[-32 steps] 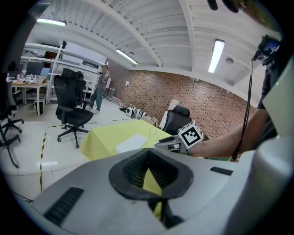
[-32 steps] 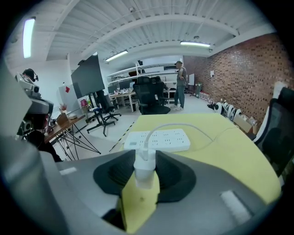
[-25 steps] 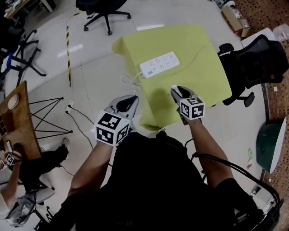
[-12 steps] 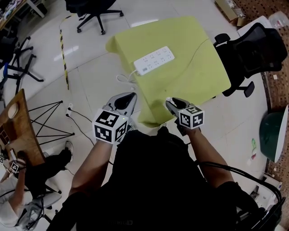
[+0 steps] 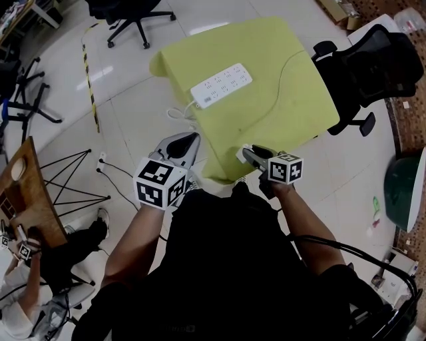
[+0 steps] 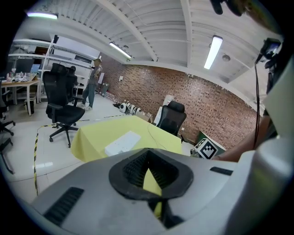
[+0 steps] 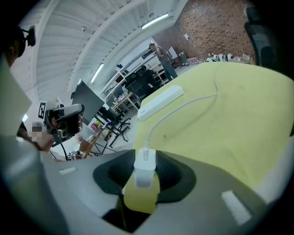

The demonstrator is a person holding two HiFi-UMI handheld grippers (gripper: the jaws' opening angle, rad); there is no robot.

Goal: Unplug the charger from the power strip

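Note:
The white power strip (image 5: 221,85) lies on the yellow-covered table (image 5: 286,106); it also shows as power strip (image 7: 161,102) and power strip (image 6: 122,142). My right gripper (image 5: 245,154) hangs over the table's near edge, shut on the small white charger (image 7: 144,167). The charger is out of the strip, and its thin white cable (image 7: 183,106) trails back across the cloth. My left gripper (image 5: 190,139) hovers off the table's near left corner. Its jaws are together with nothing in them, as the left gripper (image 6: 149,167) view shows.
Black office chairs stand at the table's right (image 5: 373,66) and beyond it (image 5: 126,13). The strip's own white cord (image 5: 176,113) droops off the left edge. A wooden table on wire legs (image 5: 23,180) and a seated person (image 5: 33,273) are at the left, a green round tub (image 5: 403,203) at the right.
My right gripper has drawn back toward the table's near edge with the charger, sinking a little and rolling. The left gripper has hardly moved.

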